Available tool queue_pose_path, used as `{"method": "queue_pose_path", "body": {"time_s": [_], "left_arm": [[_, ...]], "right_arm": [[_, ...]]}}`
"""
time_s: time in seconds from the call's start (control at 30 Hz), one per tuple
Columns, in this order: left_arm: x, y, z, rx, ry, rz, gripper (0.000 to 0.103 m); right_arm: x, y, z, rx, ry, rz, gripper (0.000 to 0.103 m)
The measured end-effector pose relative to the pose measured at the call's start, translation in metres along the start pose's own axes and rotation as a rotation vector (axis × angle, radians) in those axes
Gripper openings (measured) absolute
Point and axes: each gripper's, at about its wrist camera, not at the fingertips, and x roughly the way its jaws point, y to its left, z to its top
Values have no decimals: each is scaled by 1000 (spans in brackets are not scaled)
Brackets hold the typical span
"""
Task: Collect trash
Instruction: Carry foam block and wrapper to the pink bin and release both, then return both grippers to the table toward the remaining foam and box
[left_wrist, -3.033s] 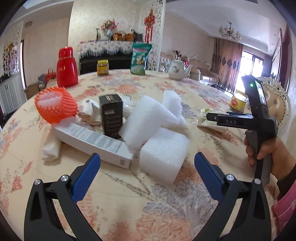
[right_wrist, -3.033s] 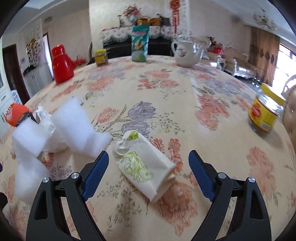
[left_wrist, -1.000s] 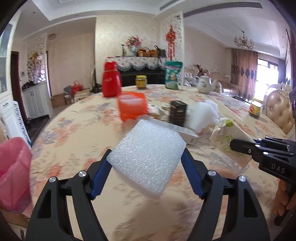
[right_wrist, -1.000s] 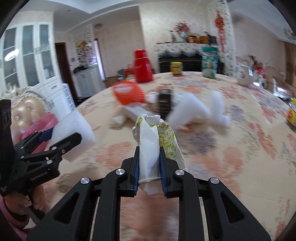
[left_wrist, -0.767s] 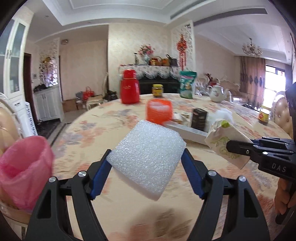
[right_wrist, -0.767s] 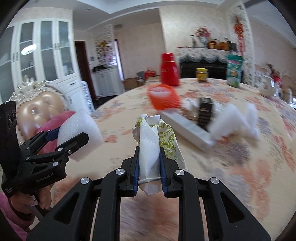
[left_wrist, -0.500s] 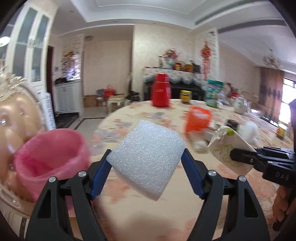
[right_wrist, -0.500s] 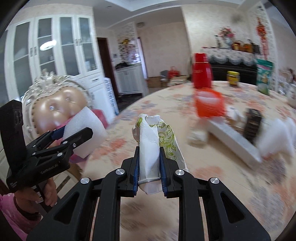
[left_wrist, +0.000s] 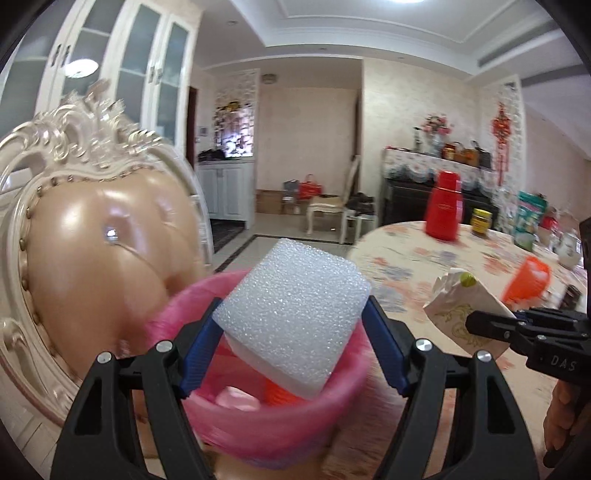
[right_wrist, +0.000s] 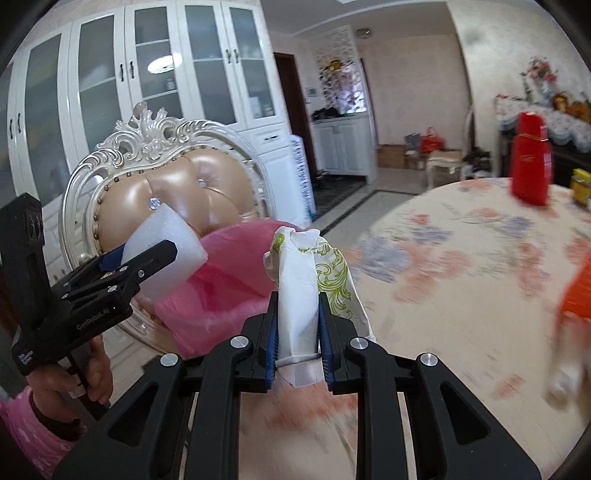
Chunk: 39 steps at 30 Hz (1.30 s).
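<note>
My left gripper is shut on a white foam block and holds it right over a bin lined with a pink bag, which has some orange and pink scraps inside. My right gripper is shut on a white tissue pack with green print, held upright just right of the pink-lined bin. In the right wrist view the left gripper and its foam block hang at the bin's left rim. The right gripper and its pack show at the right of the left wrist view.
An ornate chair with a tan padded back stands behind the bin. The round table with a floral cloth lies to the right, bearing a red flask, an orange net sleeve and jars. White cabinets line the wall.
Both grippers swung left from over the table to the pink-lined bin by the chair, each keeping its load. The bin now sits directly under the foam block.
</note>
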Motion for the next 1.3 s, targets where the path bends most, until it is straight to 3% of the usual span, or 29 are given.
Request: {"method": "queue_pose_path", "body": {"time_s": [0.3,0.43,0.47,0.53,0.57,0.7,0.8,0.97,1.3], "left_arm": [[61,50,1,-31,72,53,73],[71,61,-3,-62,93,90,79],[71,65,-4,-76,95,95,81],[67,69,-7,-87,88,94,87],[64,70,-8,-84,81,96,88],[53,68,-10,-62,77,130,90],[40,63,-11,-83,53,129,97],[22,37,-16,-50,31,106,98],[7,-79,-11,100,20,-128,98]], "right_arm": [[87,12,44,29,48,102,23],[115,21,53,17,69,112,26],[118,20,54,16,74,114,31],[121,18,53,26,75,130,57],[118,17,53,32,59,137,65],[99,16,50,16,23,116,65],[74,11,45,6,-12,87,65],[25,-4,31,3,-56,-3,65],[-82,-69,-24,62,-82,-273,72]]}}
